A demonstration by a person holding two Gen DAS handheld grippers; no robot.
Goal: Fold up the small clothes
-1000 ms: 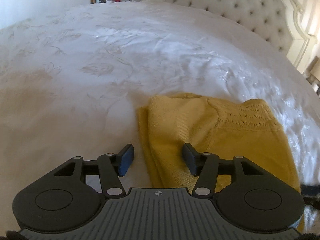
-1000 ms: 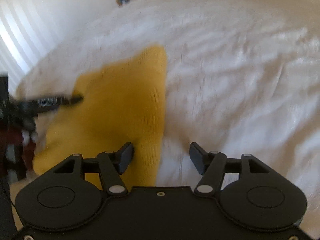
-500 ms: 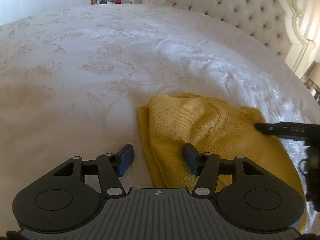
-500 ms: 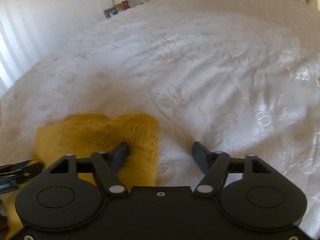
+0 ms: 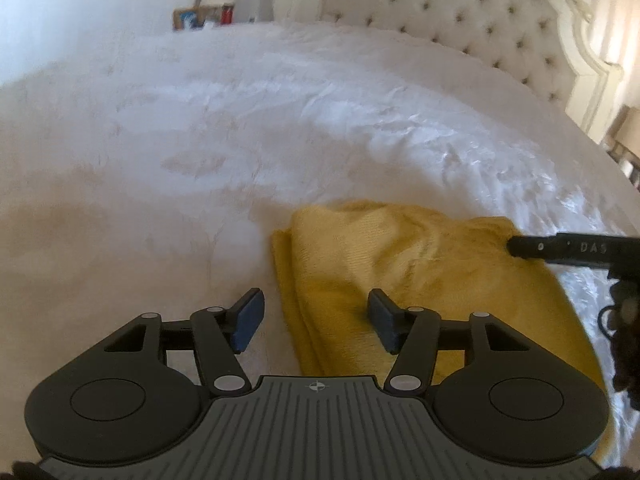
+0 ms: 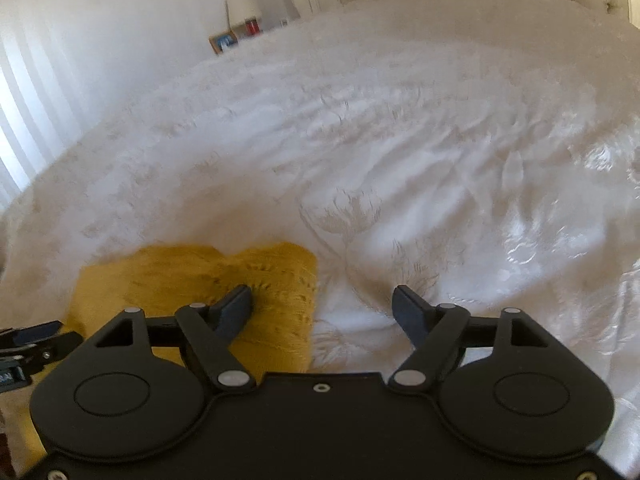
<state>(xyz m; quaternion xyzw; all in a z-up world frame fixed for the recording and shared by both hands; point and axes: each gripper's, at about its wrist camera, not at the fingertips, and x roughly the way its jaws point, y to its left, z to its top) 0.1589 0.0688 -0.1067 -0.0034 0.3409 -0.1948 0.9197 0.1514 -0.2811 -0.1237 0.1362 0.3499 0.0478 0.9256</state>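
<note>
One folded mustard-yellow knit garment (image 5: 420, 276) lies soft and ribbed on the embroidered white bedspread (image 5: 240, 140), straddled at opposite edges by the unclenched left gripper (image 5: 316, 320) and the opening right gripper (image 6: 322, 312), neither gripping it.

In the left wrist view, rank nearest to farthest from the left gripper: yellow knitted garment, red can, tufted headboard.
1. Yellow knitted garment, under the left gripper, slightly right.
2. Tufted headboard, far upper right.
3. Red can, bedside, upper left; too close to the headboard to rank firmly.
</note>
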